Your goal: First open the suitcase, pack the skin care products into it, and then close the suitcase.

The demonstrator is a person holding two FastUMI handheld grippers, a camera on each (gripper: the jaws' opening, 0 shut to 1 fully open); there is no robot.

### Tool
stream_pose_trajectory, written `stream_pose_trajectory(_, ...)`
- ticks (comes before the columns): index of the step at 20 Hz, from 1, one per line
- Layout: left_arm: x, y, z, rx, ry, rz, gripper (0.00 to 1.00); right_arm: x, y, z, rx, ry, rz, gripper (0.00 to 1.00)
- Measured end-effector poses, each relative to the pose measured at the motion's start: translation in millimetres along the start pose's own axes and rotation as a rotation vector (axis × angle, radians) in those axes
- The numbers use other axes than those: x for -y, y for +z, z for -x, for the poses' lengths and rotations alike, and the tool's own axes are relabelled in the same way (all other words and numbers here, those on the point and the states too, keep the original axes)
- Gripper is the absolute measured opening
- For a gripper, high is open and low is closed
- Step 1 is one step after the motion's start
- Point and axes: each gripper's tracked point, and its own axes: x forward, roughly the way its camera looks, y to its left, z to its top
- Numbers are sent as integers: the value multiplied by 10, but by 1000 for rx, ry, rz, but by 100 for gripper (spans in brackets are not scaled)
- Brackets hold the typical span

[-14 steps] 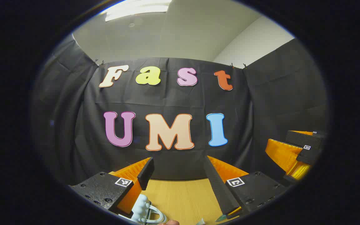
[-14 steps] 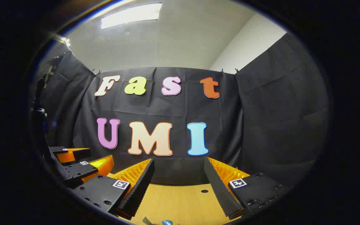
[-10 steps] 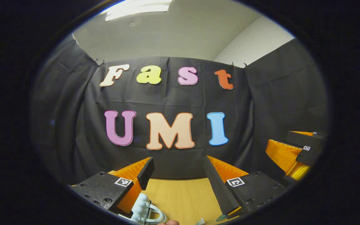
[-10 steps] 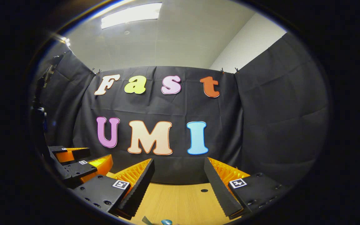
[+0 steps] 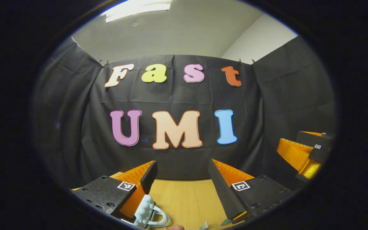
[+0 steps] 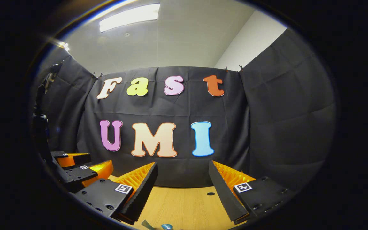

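Both hand-held grippers hang above a wooden surface (image 5: 184,198), fingers spread apart and gripping nothing. A pale blue ridged object with a looped handle (image 5: 149,214) lies just below the left hand-held gripper (image 5: 182,179); the right hand-held gripper (image 6: 182,179) faces the booth wall.

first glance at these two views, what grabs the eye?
The black cloth booth wall takes up most of each view, above a light wooden table. Low in the left gripper view, the left tongs stand open beside a pale blue ridged plastic handle; the right tongs stand open too.
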Motion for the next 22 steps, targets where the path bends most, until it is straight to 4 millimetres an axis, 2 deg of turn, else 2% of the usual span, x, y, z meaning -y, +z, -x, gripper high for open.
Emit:
stream_pose_trajectory(2,-114,-140,-3,-29,46,-25,95,28,-96,-36,-12,32,-18,99)
stream_pose_trajectory(6,-358,-619,24,-143,121,-63,96,37,-381,-146,-75,71,-34,100)
stream_pose_trajectory(9,-421,-1048,-6,-250,94,-22,97,27,-395,-231,-69,38,-37,99)
stream_pose_trajectory(12,-512,-1540,-24,-390,58,11,98,-132,-541,-244,-103,32,-52,99)
stream_pose_trajectory(14,-579,-1805,-4,-471,50,36,98,-141,-630,-255,-127,7,-38,99)
stream_pose_trajectory(16,-579,-2000,-4,-526,32,50,98,-179,-664,-235,-143,-6,-37,99)
stream_pose_trajectory(22,-528,-2458,-61,-647,-7,26,96,-43,-737,-203,-171,-62,-3,98)
